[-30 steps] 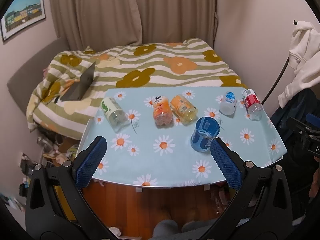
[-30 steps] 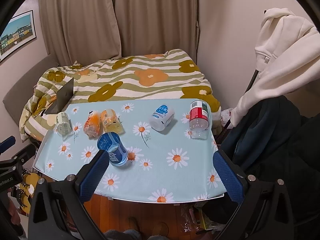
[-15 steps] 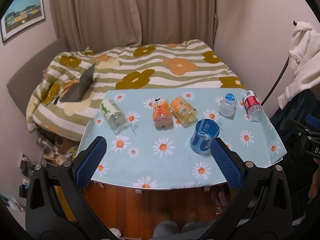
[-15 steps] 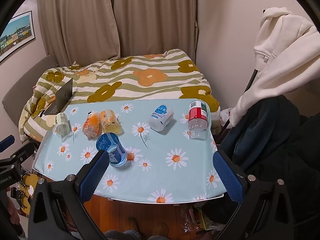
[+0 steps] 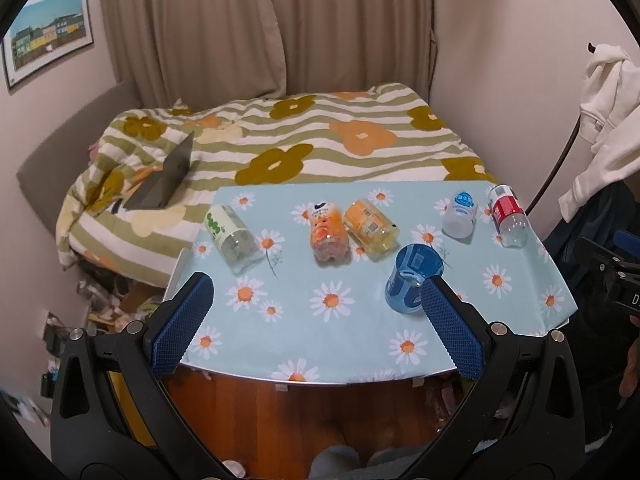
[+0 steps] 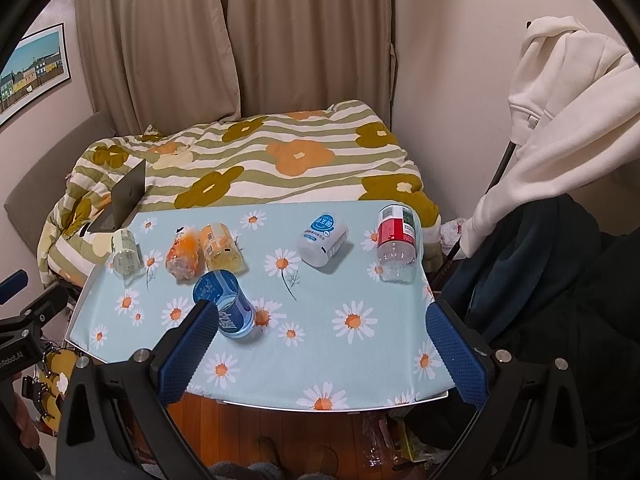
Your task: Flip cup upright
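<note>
**Blue cup on its side, both tongs empty**

Left tongs (image 5: 316,316) spread wide, holding nothing; blue cup (image 5: 412,278) lies just behind their right finger. Right tongs (image 6: 320,344) also released; the cup sits by their left finger. Likely approach stage: next needs a grip across the body. Only the right view shows the label; the left shows its open mouth.

Black gripper frames, silver screws, blue textured pads (image 5: 182,324)
</note>
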Demonstrator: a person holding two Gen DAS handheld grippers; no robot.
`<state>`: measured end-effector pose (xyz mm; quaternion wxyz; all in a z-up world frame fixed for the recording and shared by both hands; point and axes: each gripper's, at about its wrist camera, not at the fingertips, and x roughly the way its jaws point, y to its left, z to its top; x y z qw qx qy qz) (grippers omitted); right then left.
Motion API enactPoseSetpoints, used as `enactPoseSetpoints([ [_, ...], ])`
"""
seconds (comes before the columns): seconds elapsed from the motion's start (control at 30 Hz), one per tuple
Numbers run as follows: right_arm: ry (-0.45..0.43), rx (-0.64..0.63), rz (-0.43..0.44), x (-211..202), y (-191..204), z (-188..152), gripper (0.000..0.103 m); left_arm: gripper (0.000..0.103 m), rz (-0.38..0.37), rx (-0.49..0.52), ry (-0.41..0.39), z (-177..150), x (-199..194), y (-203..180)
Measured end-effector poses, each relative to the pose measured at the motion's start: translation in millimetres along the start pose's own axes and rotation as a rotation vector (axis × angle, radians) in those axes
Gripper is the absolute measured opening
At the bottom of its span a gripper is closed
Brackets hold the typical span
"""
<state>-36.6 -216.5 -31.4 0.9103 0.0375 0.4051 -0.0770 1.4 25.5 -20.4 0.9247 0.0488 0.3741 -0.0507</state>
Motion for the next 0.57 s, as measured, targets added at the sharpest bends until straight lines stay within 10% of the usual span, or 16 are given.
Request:
enactPoseSetpoints([
  [0.57, -0.008, 0.003, -0.002, -0.5, 0.2, 6.4, 0.103, 0.103, -0.006, 0.011, 0.002, 1.5, 4.1, 3.1],
])
